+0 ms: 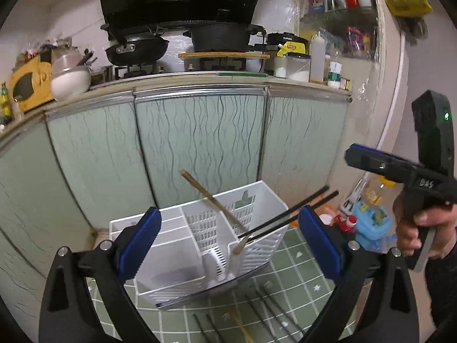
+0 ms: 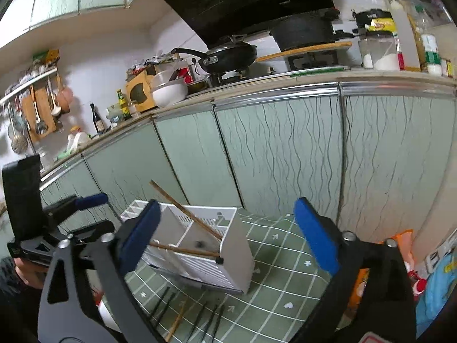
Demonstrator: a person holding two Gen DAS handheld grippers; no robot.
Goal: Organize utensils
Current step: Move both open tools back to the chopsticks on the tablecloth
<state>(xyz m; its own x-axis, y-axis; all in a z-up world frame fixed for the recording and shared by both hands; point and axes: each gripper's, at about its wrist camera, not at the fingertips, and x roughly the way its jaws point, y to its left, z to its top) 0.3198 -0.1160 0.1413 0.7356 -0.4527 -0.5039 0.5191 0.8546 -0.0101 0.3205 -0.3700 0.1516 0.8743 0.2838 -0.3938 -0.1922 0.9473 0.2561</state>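
Observation:
A white plastic utensil caddy (image 1: 200, 245) with slotted compartments stands on the green grid mat (image 1: 291, 285). A wooden chopstick (image 1: 212, 200) and two black chopsticks (image 1: 294, 213) lean out of its right compartment. Several black chopsticks (image 1: 265, 314) and a wooden one (image 1: 242, 328) lie on the mat in front. My left gripper (image 1: 228, 243) is open and empty, hovering just before the caddy. In the right wrist view the caddy (image 2: 200, 245) holds two wooden chopsticks (image 2: 185, 210); loose chopsticks (image 2: 200, 320) lie below. My right gripper (image 2: 228, 234) is open and empty above the mat (image 2: 285, 285).
Green glass cabinet doors (image 1: 200, 143) rise behind the mat, under a counter with a wok (image 1: 137, 48) and a pot (image 1: 220, 38). Blue and red toys (image 1: 368, 223) lie right of the mat. The right gripper tool and hand (image 1: 414, 188) show at the right.

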